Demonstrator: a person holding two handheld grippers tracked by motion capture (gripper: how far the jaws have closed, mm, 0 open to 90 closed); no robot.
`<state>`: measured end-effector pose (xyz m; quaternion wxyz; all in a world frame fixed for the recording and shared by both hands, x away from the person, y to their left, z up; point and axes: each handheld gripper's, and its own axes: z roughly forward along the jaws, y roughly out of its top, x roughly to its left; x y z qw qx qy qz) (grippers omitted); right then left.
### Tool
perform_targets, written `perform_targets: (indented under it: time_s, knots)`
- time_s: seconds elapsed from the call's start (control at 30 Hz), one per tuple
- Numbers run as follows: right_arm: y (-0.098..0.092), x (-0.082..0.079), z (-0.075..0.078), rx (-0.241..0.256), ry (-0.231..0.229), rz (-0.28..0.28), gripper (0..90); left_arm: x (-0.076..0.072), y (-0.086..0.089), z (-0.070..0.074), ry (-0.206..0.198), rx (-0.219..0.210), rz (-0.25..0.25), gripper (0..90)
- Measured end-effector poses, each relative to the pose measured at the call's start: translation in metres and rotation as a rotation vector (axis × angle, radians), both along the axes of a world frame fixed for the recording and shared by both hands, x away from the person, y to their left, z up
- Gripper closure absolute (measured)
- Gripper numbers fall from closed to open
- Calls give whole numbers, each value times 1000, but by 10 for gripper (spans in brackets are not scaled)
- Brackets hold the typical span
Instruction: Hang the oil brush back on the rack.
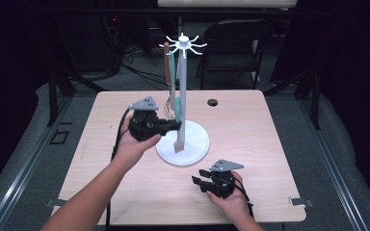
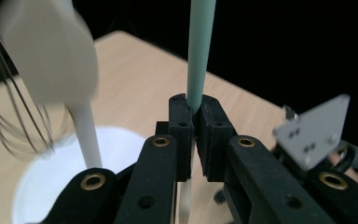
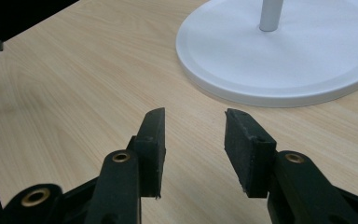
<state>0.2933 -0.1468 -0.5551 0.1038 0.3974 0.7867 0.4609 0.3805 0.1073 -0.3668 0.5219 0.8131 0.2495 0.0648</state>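
A white utensil stand (image 1: 182,86) with a ring of hooks on top rises from a round base (image 1: 195,144) at the table's middle. From its hooks hang a brown-handled whisk (image 1: 169,103) and a teal-handled utensil (image 1: 172,77), whose pale head hangs low over the base. My left gripper (image 1: 176,126) is shut on the teal handle (image 2: 198,56), just left of the pole; its own view (image 2: 193,105) shows the whisk wires (image 2: 14,126) close by. My right gripper (image 1: 198,177) stands open near the front edge, and its jaws (image 3: 193,126) hold nothing, short of the base (image 3: 279,65).
A round cable hole (image 1: 212,102) sits in the tabletop behind the stand. A black folding chair (image 1: 236,43) stands beyond the far edge. Bare wood (image 1: 270,144) lies right of the base and bare wood (image 1: 96,163) lies along the left side.
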Motion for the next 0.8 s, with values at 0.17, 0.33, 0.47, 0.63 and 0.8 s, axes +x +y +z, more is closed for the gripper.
perform_targets:
  time_s: [0.17, 0.33, 0.47, 0.63, 0.8]
  knots:
    - [-1, 1, -1, -7, 7, 3, 586, 10, -4, 43, -35, -15, -17, 850]
    - [0, 1, -3, -4, 3, 1, 586, 21, -10, 63, -26, -40, -34, 850]
    - [1, 0, -3, -14, 8, 6, 586, 30, -14, 67, 4, -46, -43, 850]
    - [2, 1, -5, -14, 10, 9, 585, 39, -16, 65, 32, -59, -52, 849]
    - [4, 1, -6, -18, 9, 10, 585, 47, -16, 61, 64, -76, -26, 849]
